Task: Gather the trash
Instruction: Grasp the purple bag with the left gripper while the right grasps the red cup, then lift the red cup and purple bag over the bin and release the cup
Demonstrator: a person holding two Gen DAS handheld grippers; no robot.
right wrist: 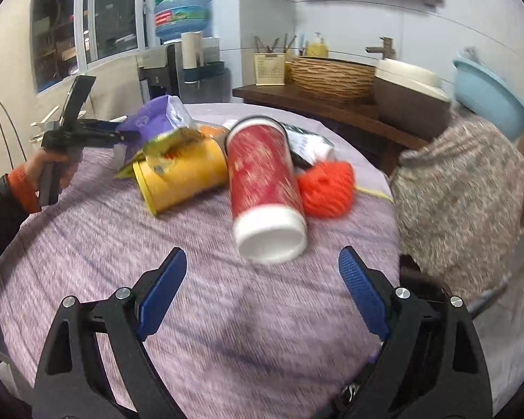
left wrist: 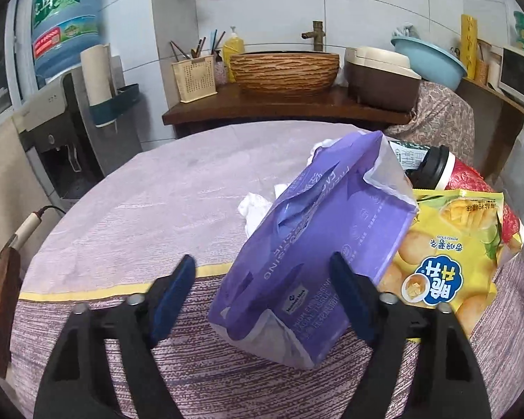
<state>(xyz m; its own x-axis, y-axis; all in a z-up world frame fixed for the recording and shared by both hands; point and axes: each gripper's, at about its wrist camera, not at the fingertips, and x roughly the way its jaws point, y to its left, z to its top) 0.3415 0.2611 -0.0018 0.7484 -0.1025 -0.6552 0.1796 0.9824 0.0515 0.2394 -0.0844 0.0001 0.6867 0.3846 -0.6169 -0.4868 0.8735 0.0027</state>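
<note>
A purple tissue pack [left wrist: 311, 251] lies on the round table [left wrist: 129, 216], its near end between the fingers of my open left gripper [left wrist: 262, 276]. A yellow snack bag [left wrist: 447, 262] lies to its right, white crumpled tissue [left wrist: 255, 206] behind it. In the right wrist view a red cup with a white base [right wrist: 265, 188] lies on its side just ahead of my open, empty right gripper [right wrist: 262, 272]. A yellow cup [right wrist: 181, 178] and an orange mesh ball [right wrist: 328, 188] flank it. The left gripper [right wrist: 122, 136] shows there at the purple pack [right wrist: 153, 113].
A wooden counter [left wrist: 283, 104] behind the table carries a woven basin, a utensil holder and a brown cooker. A water dispenser [left wrist: 63, 111] stands at the left. A cloth-covered chair [right wrist: 464, 188] stands at the table's right edge.
</note>
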